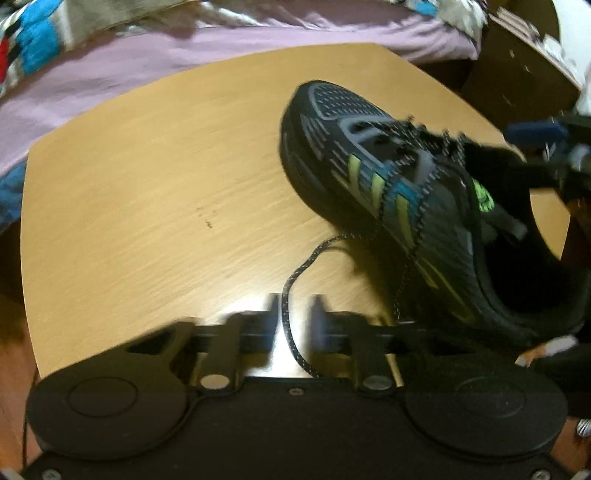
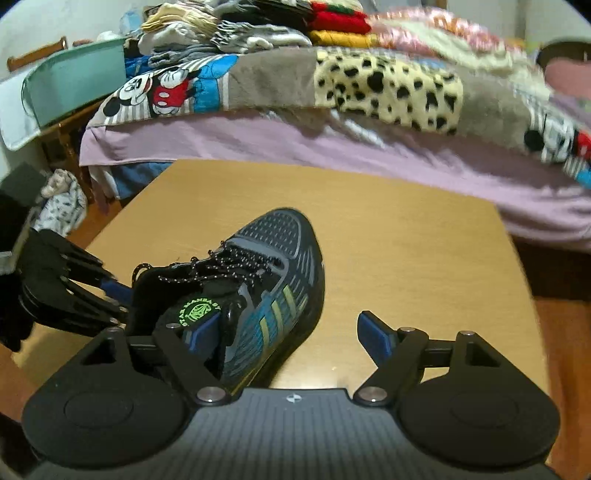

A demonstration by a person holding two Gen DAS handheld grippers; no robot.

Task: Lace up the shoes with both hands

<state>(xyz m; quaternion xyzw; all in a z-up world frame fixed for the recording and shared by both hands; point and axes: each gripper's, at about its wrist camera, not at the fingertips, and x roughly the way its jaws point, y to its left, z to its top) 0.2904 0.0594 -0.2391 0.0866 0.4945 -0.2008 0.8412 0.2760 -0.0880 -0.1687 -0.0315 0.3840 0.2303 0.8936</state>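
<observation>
**One shoe, one loose lace, two grippers at the table**

You have one black shoe point(image 1: 399, 206) with yellow-green and blue side stripes, lying on the wooden table point(image 1: 147, 192), toe pointing toward the bed point(image 2: 295, 147). One free lace end point(image 1: 295, 295) trails off the shoe's side across the tabletop.

Your left gripper point(image 1: 295, 321) has that lace running between its two fingers, which stand a narrow gap apart. The frame is motion-blurred there, so you cannot tell whether the pads actually pinch the lace or merely flank it.

Your right gripper point(image 2: 291, 336) is spread wide and holds nothing. Its left finger point(image 2: 203, 332) sits against the shoe's tongue by the green logo; its right finger point(image 2: 373, 332) hangs over bare table beside the shoe.

Only the left wrist view shows the trailing lace; the right wrist view shows the crossed lacing over the tongue more sharply, plus the folded clothes point(image 2: 258, 29) stacked on the bed. Each view catches the other gripper only at its edge, partly cut off. The shoe's heel is hidden behind the gripper bodies in both views.
</observation>
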